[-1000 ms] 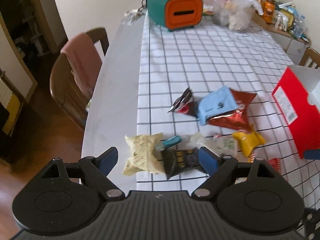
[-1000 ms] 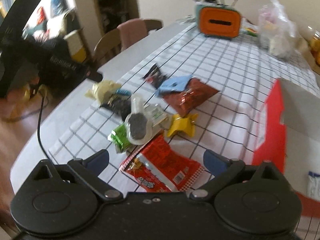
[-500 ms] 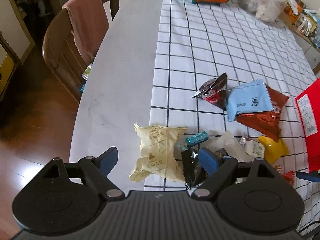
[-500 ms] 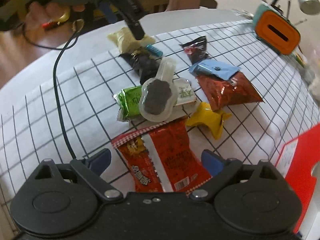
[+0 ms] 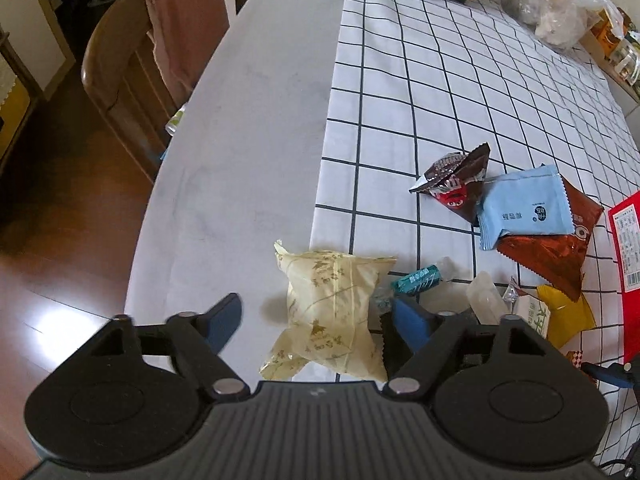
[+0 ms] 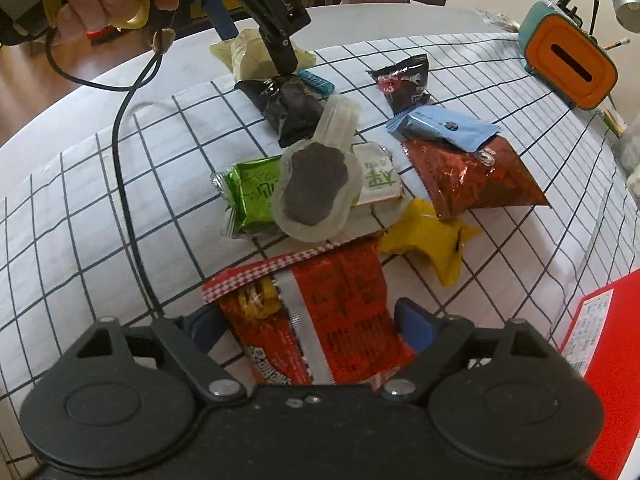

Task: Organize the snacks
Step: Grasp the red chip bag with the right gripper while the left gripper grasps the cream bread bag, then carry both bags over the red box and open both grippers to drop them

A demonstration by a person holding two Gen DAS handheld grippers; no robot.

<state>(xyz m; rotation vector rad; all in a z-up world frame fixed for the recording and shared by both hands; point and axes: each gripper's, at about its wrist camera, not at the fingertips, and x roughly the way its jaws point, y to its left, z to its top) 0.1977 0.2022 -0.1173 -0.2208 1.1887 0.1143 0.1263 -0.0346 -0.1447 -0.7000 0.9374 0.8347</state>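
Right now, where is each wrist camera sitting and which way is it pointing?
Left wrist: low over the table edge, facing along the table; open left gripper straddles the cream packet.
Right wrist: at the near side, facing across the pile; open right gripper straddles the red snack bag; the left gripper and the hand holding it show.
Shared: cream packet, light blue packet, orange box.
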